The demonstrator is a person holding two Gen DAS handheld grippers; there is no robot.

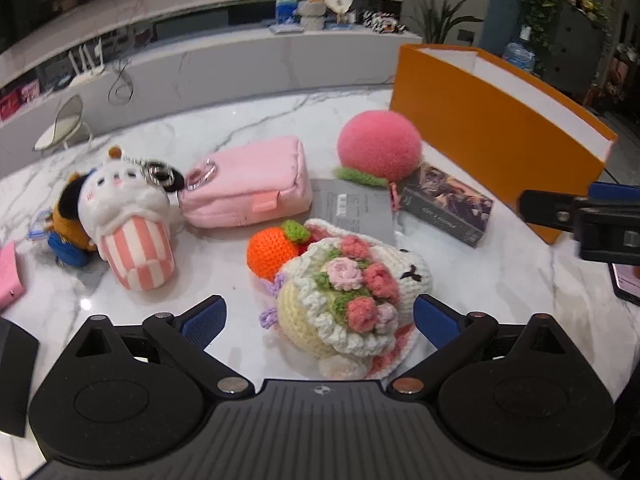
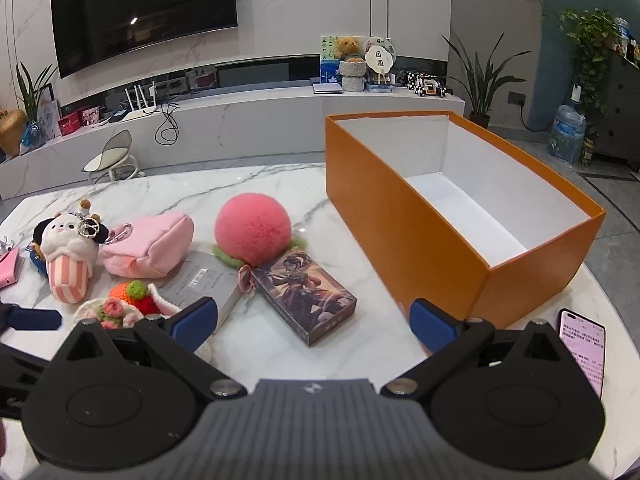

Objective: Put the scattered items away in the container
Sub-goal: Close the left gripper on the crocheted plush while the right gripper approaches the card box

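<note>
Left gripper, jaws spread wide, straddles the crocheted flower pouch without clasping it; right gripper likewise gapes, holding nothing, beside the orange box.

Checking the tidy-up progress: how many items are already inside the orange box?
0. The orange box shows only bare white floor in the right wrist view, though its near corner is hidden behind its wall. The pink plush peach and card box lie outside.
</note>
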